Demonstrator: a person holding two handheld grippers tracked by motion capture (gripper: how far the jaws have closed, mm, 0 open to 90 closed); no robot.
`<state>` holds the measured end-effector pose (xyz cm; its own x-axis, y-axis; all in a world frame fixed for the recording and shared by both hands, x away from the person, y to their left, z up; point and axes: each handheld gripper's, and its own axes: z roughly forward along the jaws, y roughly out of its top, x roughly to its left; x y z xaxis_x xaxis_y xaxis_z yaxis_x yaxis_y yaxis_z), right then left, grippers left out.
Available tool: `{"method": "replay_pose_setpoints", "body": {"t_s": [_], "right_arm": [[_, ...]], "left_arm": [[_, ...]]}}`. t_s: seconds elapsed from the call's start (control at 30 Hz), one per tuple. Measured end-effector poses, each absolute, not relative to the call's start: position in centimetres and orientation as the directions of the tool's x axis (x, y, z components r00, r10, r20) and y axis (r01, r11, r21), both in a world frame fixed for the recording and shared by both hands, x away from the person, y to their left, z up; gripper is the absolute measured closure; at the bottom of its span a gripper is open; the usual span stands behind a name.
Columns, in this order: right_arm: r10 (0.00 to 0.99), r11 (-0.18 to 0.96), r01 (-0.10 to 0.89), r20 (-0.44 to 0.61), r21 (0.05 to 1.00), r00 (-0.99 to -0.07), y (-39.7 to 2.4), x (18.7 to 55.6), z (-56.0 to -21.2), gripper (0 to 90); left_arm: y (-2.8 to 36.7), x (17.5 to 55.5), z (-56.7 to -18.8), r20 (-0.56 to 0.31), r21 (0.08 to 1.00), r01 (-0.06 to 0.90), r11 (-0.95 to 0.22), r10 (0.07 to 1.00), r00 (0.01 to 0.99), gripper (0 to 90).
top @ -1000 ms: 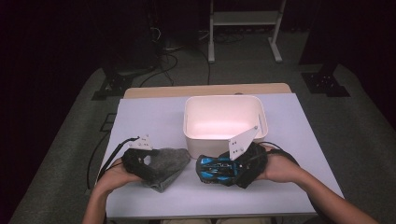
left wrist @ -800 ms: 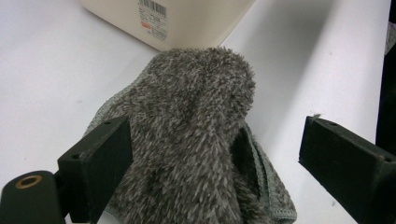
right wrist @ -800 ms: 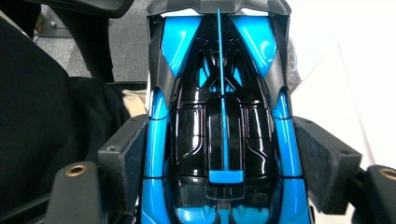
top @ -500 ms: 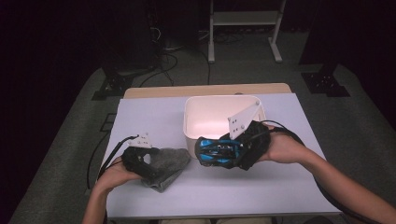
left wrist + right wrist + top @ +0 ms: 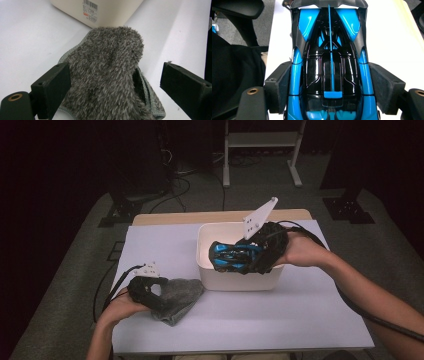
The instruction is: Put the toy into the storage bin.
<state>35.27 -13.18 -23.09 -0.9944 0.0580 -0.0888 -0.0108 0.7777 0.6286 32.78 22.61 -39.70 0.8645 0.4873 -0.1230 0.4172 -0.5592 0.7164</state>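
A blue and black toy car [image 5: 226, 255] hangs over the white bin [image 5: 239, 281], held level with my right gripper [image 5: 246, 258] shut on it. In the right gripper view both pads press the flanks of the car [image 5: 329, 62], and the right gripper [image 5: 329, 87] grips it near the cabin. A fuzzy grey cloth [image 5: 181, 295] lies on the table left of the bin. My left gripper [image 5: 159, 295] rests low over its left part. In the left gripper view the left gripper [image 5: 115, 85] is open astride the cloth [image 5: 107, 62]; the left jaw touches it, the right jaw stands apart.
The bin's labelled wall [image 5: 110, 10] stands just beyond the cloth. The table's white top [image 5: 280, 320] ends in a wooden strip [image 5: 170, 217] at the far side. Cables [image 5: 107, 295] trail off the left edge. A metal stand [image 5: 260, 150] is on the floor behind.
My right gripper has lifted the toy car off the table in front of the bin and carried it up and back over the bin. The left gripper stayed on the cloth.
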Motion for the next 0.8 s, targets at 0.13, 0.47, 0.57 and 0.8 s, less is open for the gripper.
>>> {"method": "replay_pose_setpoints", "body": {"t_s": [0.13, 0.47, 0.57, 0.8], "right_arm": [[0.06, 0.784, -0.016, -0.102, 0.621, -0.993, -13.1, 36.7, -22.5, 25.2], [0.09, 0.776, 0.016, -0.085, 0.631, -0.992, -13.1, 39.9, -23.1, 25.2], [0.093, 0.771, 0.025, -0.074, 0.636, -0.993, -13.1, 40.6, -23.6, 25.1], [0.101, 0.767, 0.042, -0.056, 0.64, -0.993, -13.0, 41.7, -24.6, 25.1]], "left_arm": [[22.7, 32.8, -39.9, -0.114, 0.706, 0.418, -0.572, 0.491, 0.864, 9.0], [22.8, 32.6, -39.9, -0.108, 0.703, 0.421, -0.573, 0.499, 0.86, 9.0], [22.7, 32.5, -39.9, -0.107, 0.699, 0.42, -0.578, 0.496, 0.861, 9.0], [22.8, 32.5, -39.9, -0.105, 0.701, 0.418, -0.578, 0.496, 0.862, 9.0]]}}
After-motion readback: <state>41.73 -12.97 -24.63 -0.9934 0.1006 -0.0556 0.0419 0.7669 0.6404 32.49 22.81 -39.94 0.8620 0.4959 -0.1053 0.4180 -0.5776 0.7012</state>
